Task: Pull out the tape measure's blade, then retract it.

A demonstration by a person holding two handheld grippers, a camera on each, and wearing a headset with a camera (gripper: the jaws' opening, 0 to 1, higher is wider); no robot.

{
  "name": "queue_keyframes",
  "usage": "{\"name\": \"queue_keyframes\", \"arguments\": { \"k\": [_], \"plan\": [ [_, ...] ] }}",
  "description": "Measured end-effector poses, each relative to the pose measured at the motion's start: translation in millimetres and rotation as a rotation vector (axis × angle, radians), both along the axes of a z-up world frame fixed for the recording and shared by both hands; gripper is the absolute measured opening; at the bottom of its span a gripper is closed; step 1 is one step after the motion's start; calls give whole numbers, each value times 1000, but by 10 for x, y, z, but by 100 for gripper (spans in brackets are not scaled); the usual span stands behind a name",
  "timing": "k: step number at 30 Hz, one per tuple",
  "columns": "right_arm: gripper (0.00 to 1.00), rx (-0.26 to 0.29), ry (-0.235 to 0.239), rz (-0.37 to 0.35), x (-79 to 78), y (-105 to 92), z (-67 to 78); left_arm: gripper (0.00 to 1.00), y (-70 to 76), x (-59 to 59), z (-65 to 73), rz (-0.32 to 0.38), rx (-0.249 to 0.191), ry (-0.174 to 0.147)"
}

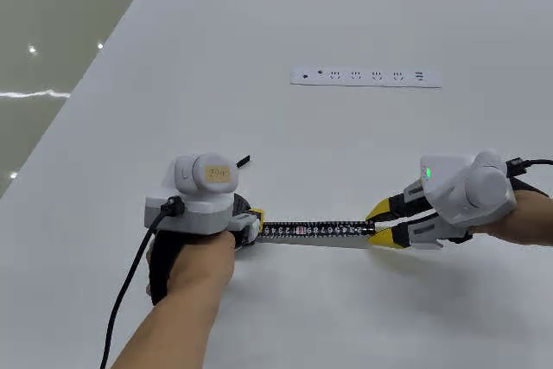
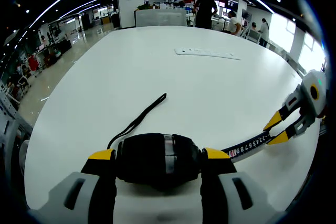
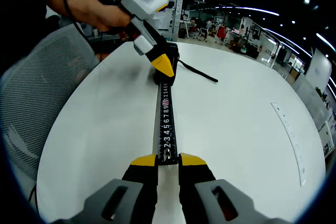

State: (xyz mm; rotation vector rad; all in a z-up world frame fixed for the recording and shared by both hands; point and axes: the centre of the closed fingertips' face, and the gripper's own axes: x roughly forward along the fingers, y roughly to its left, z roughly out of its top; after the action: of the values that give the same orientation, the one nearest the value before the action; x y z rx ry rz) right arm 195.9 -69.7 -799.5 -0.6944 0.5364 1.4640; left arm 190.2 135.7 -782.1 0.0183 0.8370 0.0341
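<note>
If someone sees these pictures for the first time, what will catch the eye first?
The tape measure's blade, with its black numbers, stretches over the white table between the two grippers. The left gripper clamps the black case at one end, and the right gripper pinches the blade's tip at the other. Farther back on the table lies a white power strip.

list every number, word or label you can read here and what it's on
"2 3 4 5 6 7 8 9": black numerals on the blade of the tape measure, running up from the right tool; the red mark after them is blurred.
Tan sticker on the left tool: print too small to read.
Power strip: markings too small to read.
</note>
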Motion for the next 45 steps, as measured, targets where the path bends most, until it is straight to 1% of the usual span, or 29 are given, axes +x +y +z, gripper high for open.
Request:
{"name": "queue_keyframes", "arguments": {
  "k": [6,9,11,14,16,21,26,29,31,33,36,39,43,45],
  "plan": [
    [14,2,1,0,-16,25,5,61,-7,-17,14,-1,-1,1],
    [14,4,1,1,-29,45,27,61,-7,-13,8,0,1,-7],
    [14,3,2,0,-14,45,10,61,-4,-8,5,0,0,-7],
    [14,4,2,0,5,45,-9,61,1,-6,4,0,0,-7],
    [14,6,3,-2,-27,56,24,61,8,5,-6,-1,1,-7],
    [14,6,2,-4,3,59,-6,61,-17,-10,-5,-4,-2,-4],
    [14,8,2,-5,-18,75,11,61,-7,-12,-1,-6,-4,1],
    [14,7,1,-4,-20,83,15,61,12,7,-15,-7,-4,-1],
    [14,8,1,-4,-20,84,9,61,8,0,-9,-10,-6,-5],
    [14,8,0,-4,-27,87,19,61,12,5,-17,-10,-7,-3],
    [14,7,0,-4,-33,91,20,61,-3,-14,7,-12,-9,-1],
    [14,6,0,-4,-26,91,14,61,4,0,-13,-13,-10,1],
    [14,5,0,-3,-21,94,14,61,-4,-17,9,-11,-13,2],
    [14,7,0,-2,-12,100,11,61,8,1,-9,-8,-15,1]
  ]
}}
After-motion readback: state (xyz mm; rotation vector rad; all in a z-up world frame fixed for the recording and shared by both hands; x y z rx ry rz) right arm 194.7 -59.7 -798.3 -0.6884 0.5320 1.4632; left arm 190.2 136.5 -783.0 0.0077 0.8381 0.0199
